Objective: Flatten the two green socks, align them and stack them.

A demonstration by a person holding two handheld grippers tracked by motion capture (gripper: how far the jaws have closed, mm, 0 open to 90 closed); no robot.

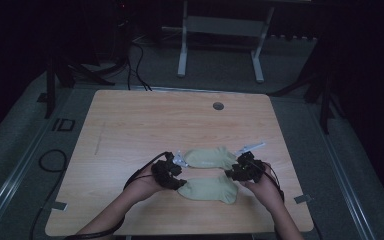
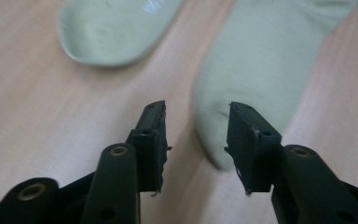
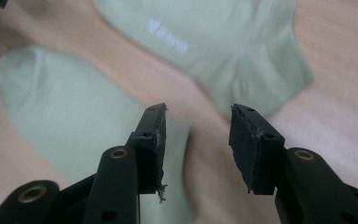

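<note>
The left hand-held gripper [image 1: 169, 173] and the right hand-held gripper [image 1: 244, 170] both hover released, jaws parted around nothing, over the wooden table [image 1: 130, 125]. Between the two lies the near pale green sock [image 1: 210, 190], its ends just under each one's jaws. Just beyond them, the far pale green sock [image 1: 211, 157] lies parallel, apart from the near one.

Both pale green socks, the near sock [image 1: 209, 190] and the far sock [image 1: 211, 157], are soft matt knitted cloth, ribbed toward the cuff, and the far one carries a glossy white printed mark. They lie on a surface [image 1: 130, 125] of light wood-grain laminate, smooth with a faint sheen. The left gripper [image 2: 196, 140] and right gripper [image 3: 196, 140] are matt black plastic with brass-coloured metal bushings, and their pads [image 2: 151, 144] look rubbery, frayed at the edges.
</note>
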